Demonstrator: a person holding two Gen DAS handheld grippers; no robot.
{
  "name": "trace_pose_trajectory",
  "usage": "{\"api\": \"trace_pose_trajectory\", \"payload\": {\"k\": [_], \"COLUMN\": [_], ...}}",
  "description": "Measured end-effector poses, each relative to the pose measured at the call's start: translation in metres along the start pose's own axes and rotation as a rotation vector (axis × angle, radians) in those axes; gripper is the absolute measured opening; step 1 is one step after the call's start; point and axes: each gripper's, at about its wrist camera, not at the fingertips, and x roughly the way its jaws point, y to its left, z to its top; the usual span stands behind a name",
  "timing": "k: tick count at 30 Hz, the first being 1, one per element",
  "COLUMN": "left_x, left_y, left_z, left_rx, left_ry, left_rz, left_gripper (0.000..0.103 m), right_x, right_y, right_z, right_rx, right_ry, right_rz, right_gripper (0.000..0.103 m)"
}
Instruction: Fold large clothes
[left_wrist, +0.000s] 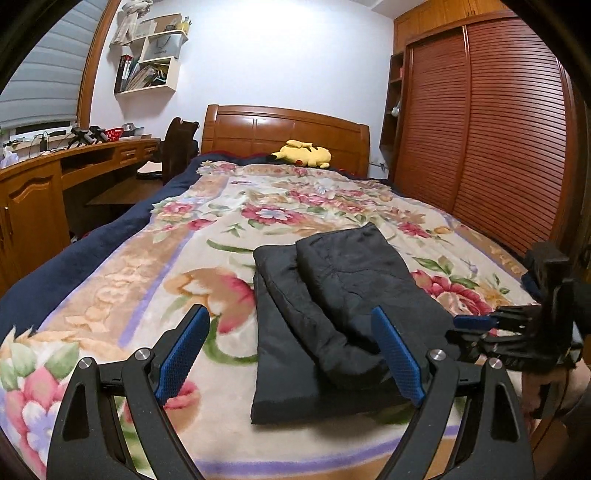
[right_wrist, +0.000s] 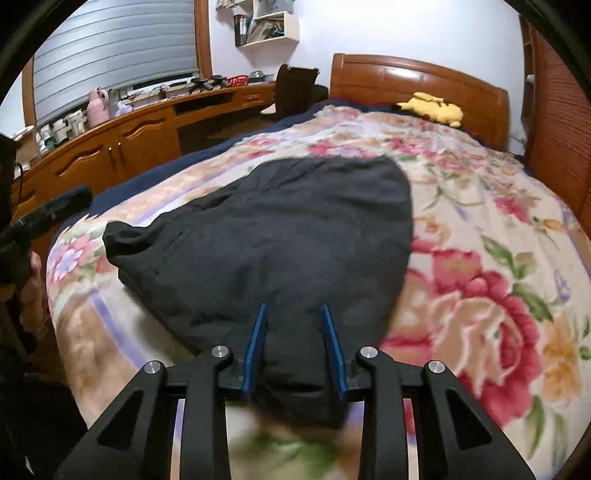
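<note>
A large black padded garment (left_wrist: 332, 314) lies folded on the floral blanket (left_wrist: 147, 280), one part laid diagonally over another. My left gripper (left_wrist: 291, 354) is open wide and empty, hovering above the garment's near end. In the right wrist view the garment (right_wrist: 280, 236) fills the middle. My right gripper (right_wrist: 294, 332) has its blue pads (right_wrist: 258, 343) closed on a thick fold at the garment's near edge. The right gripper also shows at the right edge of the left wrist view (left_wrist: 476, 325).
A yellow plush toy (left_wrist: 303, 153) lies by the wooden headboard (left_wrist: 284, 129). A wooden desk with clutter (left_wrist: 74, 158) and a chair (left_wrist: 179, 144) stand left of the bed. A slatted wardrobe (left_wrist: 491, 129) stands on the right. Wall shelves (left_wrist: 151, 55) hang above.
</note>
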Motion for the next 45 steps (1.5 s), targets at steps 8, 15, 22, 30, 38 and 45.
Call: {"api": "trace_pose_trajectory", "payload": {"k": [8, 15, 22, 30, 38, 45], "left_x": [0.021, 0.032, 0.044, 0.054, 0.057, 0.053], "left_y": [-0.031, -0.063, -0.077, -0.083, -0.082, -0.087], "left_z": [-0.012, -0.017, -0.020, -0.025, -0.028, -0.025], "left_rx": [0.069, 0.116, 0.139, 0.174, 0.173, 0.200], "left_ry": [0.071, 0.100, 0.126, 0.179, 0.199, 0.203], "left_rz": [-0.026, -0.051, -0.051, -0.043, -0.039, -0.060], "left_gripper": [0.090, 0.090, 0.074, 0.022, 0.022, 0.005], "right_x": [0.008, -0.005, -0.031, -0.041, -0.040, -0.040], "right_y": [-0.004, 0.000, -0.007, -0.026, -0.036, -0.036], "right_z": [-0.008, -0.013, -0.023, -0.035, -0.036, -0.036], "right_rx": [0.022, 0.032, 0.025, 0.039, 0.094, 0.078], "right_ry": [0.006, 0.002, -0.016, -0.016, -0.029, -0.024], "right_rz": [0.018, -0.012, -0.065, -0.138, -0.121, -0.132], "right_gripper": [0.032, 0.032, 0.040, 0.041, 0.047, 0.048]}}
